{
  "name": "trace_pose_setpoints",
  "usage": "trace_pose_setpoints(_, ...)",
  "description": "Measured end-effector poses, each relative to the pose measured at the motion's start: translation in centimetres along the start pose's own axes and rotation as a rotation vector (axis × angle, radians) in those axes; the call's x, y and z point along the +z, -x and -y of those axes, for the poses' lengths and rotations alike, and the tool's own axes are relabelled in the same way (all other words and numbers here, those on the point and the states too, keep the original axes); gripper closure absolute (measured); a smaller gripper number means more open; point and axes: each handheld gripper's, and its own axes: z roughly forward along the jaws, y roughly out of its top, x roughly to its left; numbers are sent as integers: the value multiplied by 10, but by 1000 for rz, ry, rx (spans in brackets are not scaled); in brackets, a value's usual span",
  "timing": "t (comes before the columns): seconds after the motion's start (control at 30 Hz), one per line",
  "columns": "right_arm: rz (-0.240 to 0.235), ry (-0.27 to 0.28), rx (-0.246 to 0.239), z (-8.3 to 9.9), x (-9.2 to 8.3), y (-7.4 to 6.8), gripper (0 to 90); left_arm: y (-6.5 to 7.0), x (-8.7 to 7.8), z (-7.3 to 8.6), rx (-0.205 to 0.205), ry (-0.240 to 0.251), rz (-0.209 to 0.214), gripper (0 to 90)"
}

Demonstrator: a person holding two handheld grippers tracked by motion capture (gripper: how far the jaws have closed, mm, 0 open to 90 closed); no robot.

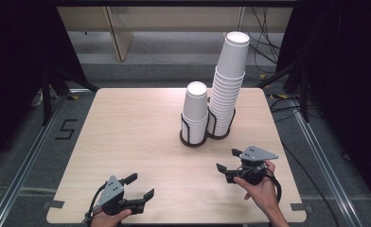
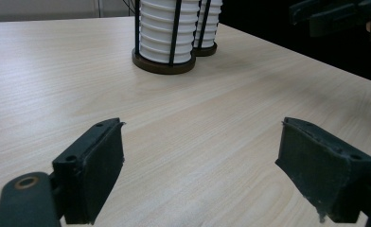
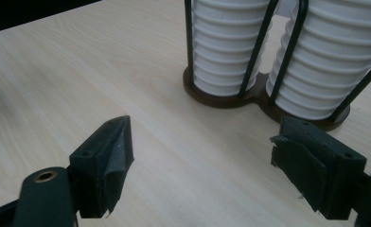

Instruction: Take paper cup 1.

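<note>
Two stacks of white paper cups stand in a black wire holder point(image 1: 193, 141) right of the table's middle: a short stack point(image 1: 195, 111) and a taller, leaning stack point(image 1: 228, 80) behind it to the right. My left gripper point(image 1: 140, 186) rests low near the front edge, open, with bare wood between its jaws point(image 2: 202, 156). My right gripper point(image 1: 228, 160) hovers in front of the holder, open and holding nothing point(image 3: 202, 161). The right gripper view shows both ribbed stacks point(image 3: 226, 42) point(image 3: 330, 56) and the holder's base point(image 3: 264, 101) close ahead.
The light wooden table point(image 1: 127, 132) has rounded corners and bare wood on its left half. Dark curtains and stand legs point(image 1: 46, 94) flank it, and cables point(image 1: 278, 101) lie on the floor at the back right. The left gripper view shows the right gripper point(image 2: 325, 19) at its top right.
</note>
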Motion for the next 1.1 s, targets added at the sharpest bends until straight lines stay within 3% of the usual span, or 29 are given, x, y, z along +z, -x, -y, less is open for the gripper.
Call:
trace_pose_setpoints(0.07, -3, 23, -15, -6, 5, 2, 211, 0, 0, 0, -2, 4, 0, 145)
trace_pose_setpoints(0.13, -15, 18, 7, -9, 7, 1, 214, 0, 0, 0, -1, 3, -1, 145)
trace_pose_setpoints(0.27, -7, 17, -16, -14, 11, 2, 214, 0, 0, 0, 0, 2, -1, 145)
trace_pose_setpoints(0.53, -14, 33, -15, -24, 14, 1, 217, 1, 0, 0, 0, 1, -1, 144)
trace_pose_setpoints(0.57, -13, 35, -38, -25, 14, 3, 217, 1, 0, 0, -1, 1, -2, 144)
trace_pose_setpoints(0.63, -9, 31, -15, -28, 15, 2, 217, 1, 2, 0, 2, 5, 10, 145)
trace_pose_setpoints(0.73, -5, 37, -28, -32, 15, 4, 217, 1, 3, 0, 4, 8, 14, 145)
trace_pose_setpoints(0.83, -19, 45, 6, -35, 17, 2, 217, 1, 3, 0, 2, -8, 5, 145)
trace_pose_setpoints(0.9, -13, 41, -26, -38, 17, 4, 217, 1, 4, 0, 2, -8, 7, 145)
trace_pose_setpoints(1.0, -23, 42, 0, -41, 19, 2, 217, 1, 3, 0, 2, -7, 7, 145)
trace_pose_setpoints(1.1, -20, 60, -43, -47, 23, 5, 218, 1, 3, 0, -1, -10, 3, 145)
